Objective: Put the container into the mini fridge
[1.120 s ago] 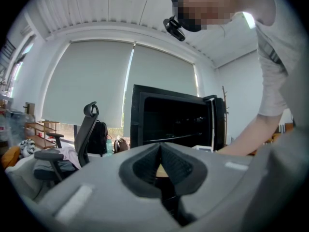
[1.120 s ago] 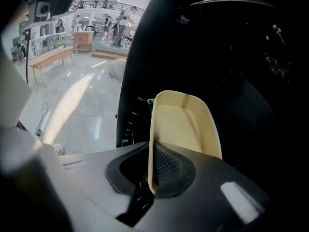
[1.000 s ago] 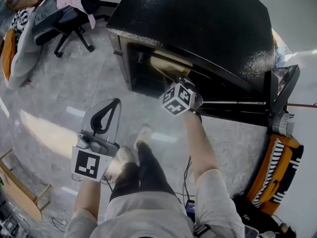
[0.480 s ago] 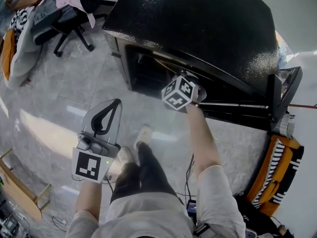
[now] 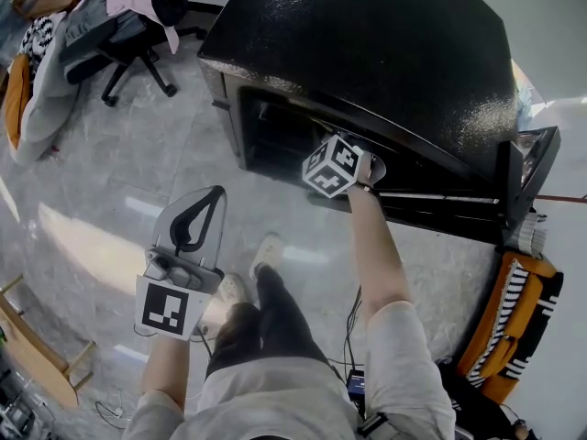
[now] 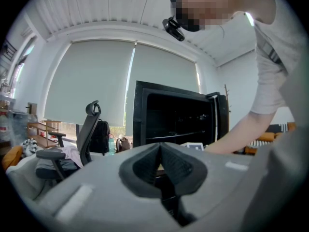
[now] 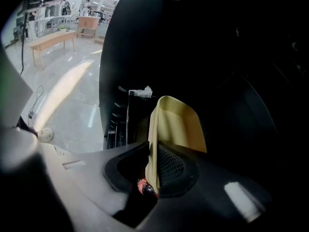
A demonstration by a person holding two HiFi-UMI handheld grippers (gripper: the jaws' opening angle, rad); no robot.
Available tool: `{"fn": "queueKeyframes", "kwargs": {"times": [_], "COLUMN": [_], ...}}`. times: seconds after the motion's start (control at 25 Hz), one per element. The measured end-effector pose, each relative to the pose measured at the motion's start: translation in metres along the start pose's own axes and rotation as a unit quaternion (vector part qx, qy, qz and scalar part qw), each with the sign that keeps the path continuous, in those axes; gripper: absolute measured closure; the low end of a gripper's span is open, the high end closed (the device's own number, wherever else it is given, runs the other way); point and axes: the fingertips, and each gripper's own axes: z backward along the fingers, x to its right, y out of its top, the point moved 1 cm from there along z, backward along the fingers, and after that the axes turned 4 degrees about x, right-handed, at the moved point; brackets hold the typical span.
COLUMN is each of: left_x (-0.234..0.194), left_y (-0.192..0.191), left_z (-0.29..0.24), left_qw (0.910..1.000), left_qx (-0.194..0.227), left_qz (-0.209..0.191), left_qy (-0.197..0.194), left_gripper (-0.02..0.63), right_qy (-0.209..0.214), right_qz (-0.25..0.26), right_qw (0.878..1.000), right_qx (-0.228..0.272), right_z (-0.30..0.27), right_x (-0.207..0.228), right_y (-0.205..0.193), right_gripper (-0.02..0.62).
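The container (image 7: 176, 124) is in the mini fridge (image 5: 385, 53); my right gripper (image 7: 152, 153) has just been opening, rim loose between its jaws; I think only pulling back is left

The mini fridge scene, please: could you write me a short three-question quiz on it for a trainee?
1. True or false: the mini fridge has its door shut.
2. What stands between the right gripper's jaws? A) a cream container B) a red mug C) nothing
3. Fill in: the left gripper's jaws are ___ (together or apart).
Key: 1 false, the door is open. 2 A; those jaws have just been opening, with the container's wall between them. 3 together, holding nothing.
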Motion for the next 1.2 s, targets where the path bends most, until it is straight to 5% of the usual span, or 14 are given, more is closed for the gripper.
{"fn": "queueKeyframes", "kwargs": {"times": [0.64, 0.92, 1.2], "left_x": [0.002, 0.008, 0.022], "left_y": [0.004, 0.012, 0.021], "left_z": [0.012, 0.027, 0.047], "left_qw": [1.0, 0.9998, 0.9995], "left_qx": [0.001, 0.007, 0.012], "left_qz": [-0.009, -0.015, -0.024], "left_qy": [-0.003, -0.009, -0.015], "left_gripper": [0.604, 0.604, 0.604], "right_qy": [-0.059, -0.113, -0.124], "right_qz": [-0.004, -0.02, -0.077], "right_qw": [0.998, 0.991, 0.983], "right_qx": [0.029, 0.066, 0.11], "right_z": [0.021, 0.053, 0.092], "right_x": [-0.003, -0.005, -0.029], "right_y": [0.008, 0.024, 0.035], "right_gripper": [0.5, 0.598, 0.6]}}
